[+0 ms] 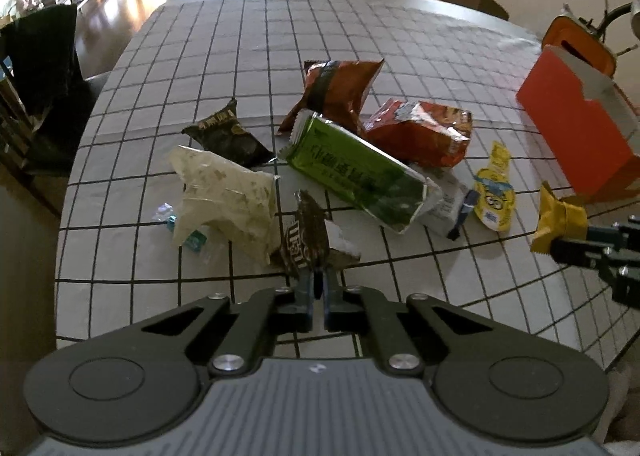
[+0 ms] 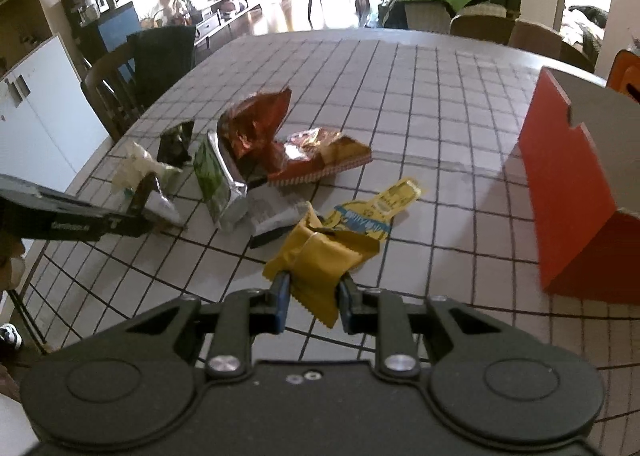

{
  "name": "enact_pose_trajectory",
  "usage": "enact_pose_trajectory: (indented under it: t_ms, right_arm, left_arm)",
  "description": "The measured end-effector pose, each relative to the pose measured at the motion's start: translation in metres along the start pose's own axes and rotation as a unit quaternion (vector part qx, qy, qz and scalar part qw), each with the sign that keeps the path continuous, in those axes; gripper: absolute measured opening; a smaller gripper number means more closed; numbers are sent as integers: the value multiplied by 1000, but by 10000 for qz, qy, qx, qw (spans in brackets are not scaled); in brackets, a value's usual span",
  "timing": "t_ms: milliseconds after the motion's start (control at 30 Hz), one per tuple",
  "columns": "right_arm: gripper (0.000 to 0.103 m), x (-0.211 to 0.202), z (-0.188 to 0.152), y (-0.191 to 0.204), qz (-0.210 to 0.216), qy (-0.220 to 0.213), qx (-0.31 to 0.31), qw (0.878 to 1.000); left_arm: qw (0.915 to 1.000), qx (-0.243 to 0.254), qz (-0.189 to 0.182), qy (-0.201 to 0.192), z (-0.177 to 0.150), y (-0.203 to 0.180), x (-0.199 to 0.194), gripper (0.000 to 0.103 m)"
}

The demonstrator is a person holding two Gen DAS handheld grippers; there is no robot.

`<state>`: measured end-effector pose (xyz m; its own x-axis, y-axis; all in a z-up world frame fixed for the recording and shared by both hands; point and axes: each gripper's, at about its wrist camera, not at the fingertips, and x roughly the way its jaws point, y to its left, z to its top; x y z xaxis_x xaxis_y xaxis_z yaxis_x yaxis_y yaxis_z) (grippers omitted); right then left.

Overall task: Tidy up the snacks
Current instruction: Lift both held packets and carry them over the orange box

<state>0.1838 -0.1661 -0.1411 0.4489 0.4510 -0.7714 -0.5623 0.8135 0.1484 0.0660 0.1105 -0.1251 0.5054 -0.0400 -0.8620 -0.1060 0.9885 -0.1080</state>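
Only the left-wrist view shows left tongs (image 1: 319, 276) clamped on the brown M&M's packet (image 1: 305, 235); right tongs (image 2: 313, 298) clamp a yellow packet (image 2: 320, 260) at six o'clock

Readable print on the wrappers
The brown packet (image 1: 305, 237) reads "m&m"; other wrappers' lettering is too blurred to read.

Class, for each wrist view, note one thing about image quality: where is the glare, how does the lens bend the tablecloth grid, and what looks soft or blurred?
Left wrist view: windows and glossy floor at top left blow out; the tablecloth grid bows outward; corners go black. Right wrist view: the far room is overexposed, the orange box edge looks smeared, and foil glints on the green packet.
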Motion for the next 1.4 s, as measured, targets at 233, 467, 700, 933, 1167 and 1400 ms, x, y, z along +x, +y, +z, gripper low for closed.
enact_pose_trajectory:
  t_ms: [233, 467, 700, 933, 1167, 1400]
  right_arm:
    - [24, -19, 5, -9, 8, -185, 115, 9998]
    - [24, -19, 3, -11, 53, -161, 153, 9997]
    - [24, -17, 2, -13, 120, -154, 212, 9996]
    - [24, -15, 2, -15, 164, -114, 246, 9995]
    - [24, -15, -1, -15, 182, -76, 214, 9996]
    - [24, -17, -2, -19, 177, -95, 262, 9995]
  left_arm:
    - [9999, 125, -33, -52, -2, -5, -11, 3]
    - [9998, 158, -75, 40, -4, -4, -10, 4]
    - [9997, 121, -133, 182, -8, -4, -5, 59]
    - [9991, 258, 173, 296, -11, -9, 19, 71]
    - [9985, 236, 341, 353, -15, -7, 32, 63]
    - [9986, 177, 407, 304, -13, -7, 31, 53]
